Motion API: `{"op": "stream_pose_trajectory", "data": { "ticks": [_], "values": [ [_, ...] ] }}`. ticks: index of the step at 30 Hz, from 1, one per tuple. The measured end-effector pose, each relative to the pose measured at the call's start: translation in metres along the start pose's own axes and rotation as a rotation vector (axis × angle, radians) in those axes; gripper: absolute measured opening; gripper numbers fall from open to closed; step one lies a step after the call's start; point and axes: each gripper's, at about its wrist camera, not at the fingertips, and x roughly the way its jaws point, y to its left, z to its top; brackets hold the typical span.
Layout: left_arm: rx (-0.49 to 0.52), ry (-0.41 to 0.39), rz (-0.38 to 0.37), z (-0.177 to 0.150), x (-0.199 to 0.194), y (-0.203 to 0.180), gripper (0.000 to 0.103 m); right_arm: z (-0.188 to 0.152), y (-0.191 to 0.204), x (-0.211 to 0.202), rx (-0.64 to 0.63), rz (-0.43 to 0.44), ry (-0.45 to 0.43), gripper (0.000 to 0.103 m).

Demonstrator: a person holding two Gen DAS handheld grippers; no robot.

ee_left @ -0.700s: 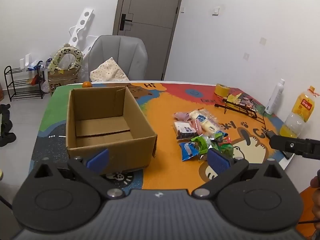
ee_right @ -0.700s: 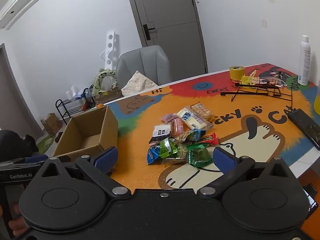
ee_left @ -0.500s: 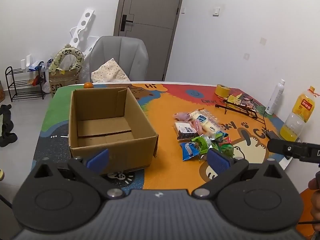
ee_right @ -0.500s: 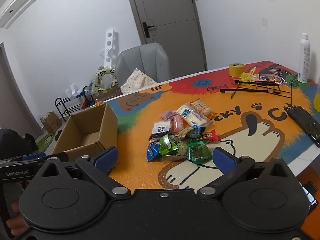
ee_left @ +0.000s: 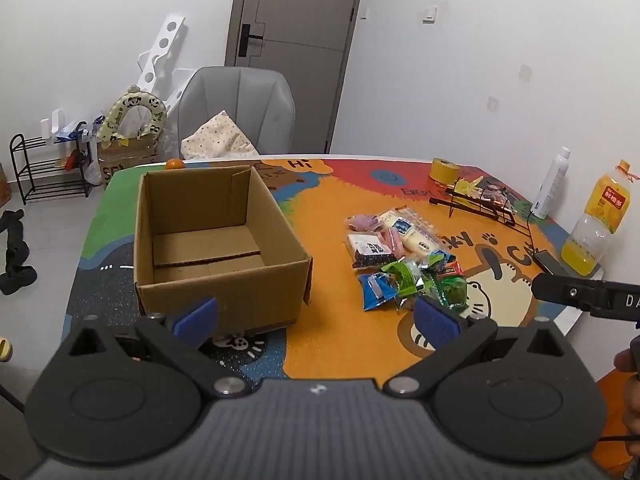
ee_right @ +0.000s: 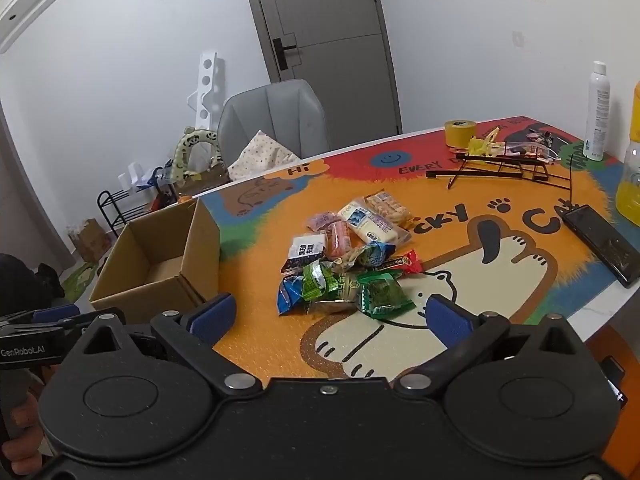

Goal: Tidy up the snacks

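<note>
An empty open cardboard box (ee_left: pixel 212 240) stands on the left part of the colourful table mat; it also shows in the right wrist view (ee_right: pixel 160 256). A pile of wrapped snacks (ee_left: pixel 400 260) lies to its right, seen too in the right wrist view (ee_right: pixel 348 256). My left gripper (ee_left: pixel 316 318) is open and empty, hovering near the box's front wall. My right gripper (ee_right: pixel 328 318) is open and empty, just in front of the green packet (ee_right: pixel 382 294) at the pile's near edge.
A black wire rack (ee_right: pixel 504 164), a yellow tape roll (ee_right: pixel 460 130), a white spray bottle (ee_right: pixel 598 112), a yellow drink bottle (ee_left: pixel 598 220) and a black phone (ee_right: pixel 604 242) sit at the table's right side. A grey chair (ee_left: pixel 236 112) stands behind the table.
Both grippers have moved slightly forward toward the table; the box and snack pile look a little nearer. Nothing has been grasped.
</note>
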Motion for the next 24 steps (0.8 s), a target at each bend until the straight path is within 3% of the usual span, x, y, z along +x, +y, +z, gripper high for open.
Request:
{"op": "stream_pose_trajectory", "data": {
  "ticks": [24],
  "values": [
    [-0.006, -0.004, -0.005, 0.0002, -0.0041, -0.0015, 0.103, 0.002, 0.0035, -0.0056, -0.022, -0.015, -0.001, 0.103]
  ]
}}
